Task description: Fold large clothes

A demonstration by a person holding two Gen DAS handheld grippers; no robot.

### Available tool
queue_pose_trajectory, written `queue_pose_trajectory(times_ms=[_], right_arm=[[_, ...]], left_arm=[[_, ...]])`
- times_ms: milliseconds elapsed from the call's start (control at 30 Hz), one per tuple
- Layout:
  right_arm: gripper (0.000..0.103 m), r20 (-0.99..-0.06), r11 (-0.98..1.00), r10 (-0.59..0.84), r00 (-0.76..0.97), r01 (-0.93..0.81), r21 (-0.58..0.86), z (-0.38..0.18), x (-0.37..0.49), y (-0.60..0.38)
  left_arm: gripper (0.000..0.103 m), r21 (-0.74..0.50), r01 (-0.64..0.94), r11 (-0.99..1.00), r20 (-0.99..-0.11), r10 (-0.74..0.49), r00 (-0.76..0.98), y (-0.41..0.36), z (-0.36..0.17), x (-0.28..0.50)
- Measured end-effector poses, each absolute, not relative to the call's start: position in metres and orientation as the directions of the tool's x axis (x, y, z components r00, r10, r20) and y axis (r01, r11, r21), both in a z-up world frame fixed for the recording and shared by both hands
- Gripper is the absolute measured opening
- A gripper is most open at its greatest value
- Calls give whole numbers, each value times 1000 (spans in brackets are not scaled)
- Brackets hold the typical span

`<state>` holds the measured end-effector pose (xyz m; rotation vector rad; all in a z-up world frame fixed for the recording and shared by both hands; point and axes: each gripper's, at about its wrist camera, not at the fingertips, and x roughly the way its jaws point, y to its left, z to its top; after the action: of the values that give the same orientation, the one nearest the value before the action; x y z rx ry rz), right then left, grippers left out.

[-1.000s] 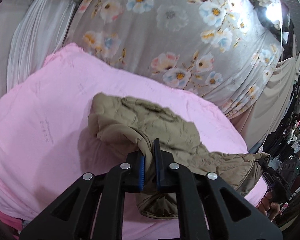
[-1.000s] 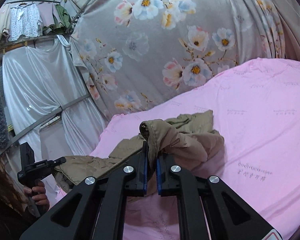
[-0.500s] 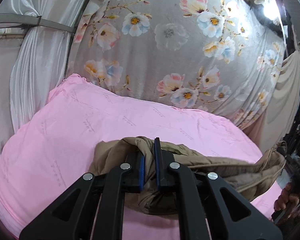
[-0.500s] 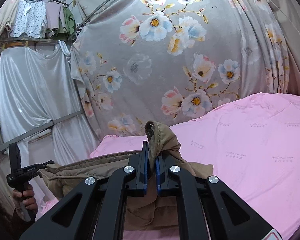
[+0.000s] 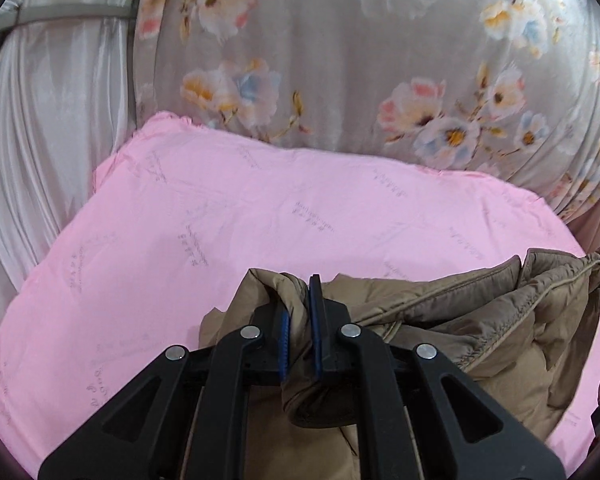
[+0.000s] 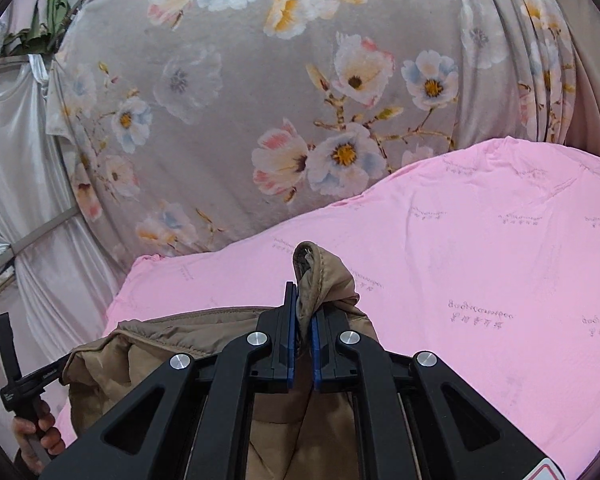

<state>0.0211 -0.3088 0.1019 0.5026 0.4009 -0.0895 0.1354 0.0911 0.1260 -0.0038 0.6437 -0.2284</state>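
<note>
A tan quilted jacket (image 5: 480,320) hangs stretched between my two grippers, lifted off the pink bed sheet (image 5: 260,216). My left gripper (image 5: 298,312) is shut on a bunched edge of the jacket; the cloth runs off to the right toward the other hand. In the right wrist view my right gripper (image 6: 303,312) is shut on another edge of the jacket (image 6: 324,276), and the cloth sags to the left toward the left gripper's handle (image 6: 16,380). The jacket's lower part is hidden under the gripper bodies.
The bed sheet (image 6: 480,280) covers a wide bed. A grey floral curtain (image 5: 360,60) hangs behind it, with white drapes (image 5: 48,120) at the left. The person's hand (image 6: 36,436) shows at the lower left of the right wrist view.
Both grippers have lifted the jacket off the bed and pulled it out taut between them. It lay crumpled on the sheet a second ago.
</note>
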Motion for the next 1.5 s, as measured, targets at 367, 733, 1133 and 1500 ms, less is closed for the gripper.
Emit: queue_pose_trajectory(times_ms=[367, 733, 1133, 1500], right_arm=[[6, -554, 859, 3, 833, 282, 428, 25, 97, -313], [6, -652, 872, -18, 758, 332, 361, -21, 121, -301], [12, -642, 855, 30, 766, 313, 414, -25, 121, -308], [33, -511, 916, 72, 857, 145, 373, 65, 60, -272]], left_arm=[[12, -64, 181, 981, -703, -173, 690, 80, 39, 200], [13, -83, 179, 980, -720, -183, 670, 76, 6, 217], [16, -176, 184, 967, -698, -254, 670, 87, 5, 220], [64, -85, 236, 968, -598, -239, 765, 104, 96, 153]])
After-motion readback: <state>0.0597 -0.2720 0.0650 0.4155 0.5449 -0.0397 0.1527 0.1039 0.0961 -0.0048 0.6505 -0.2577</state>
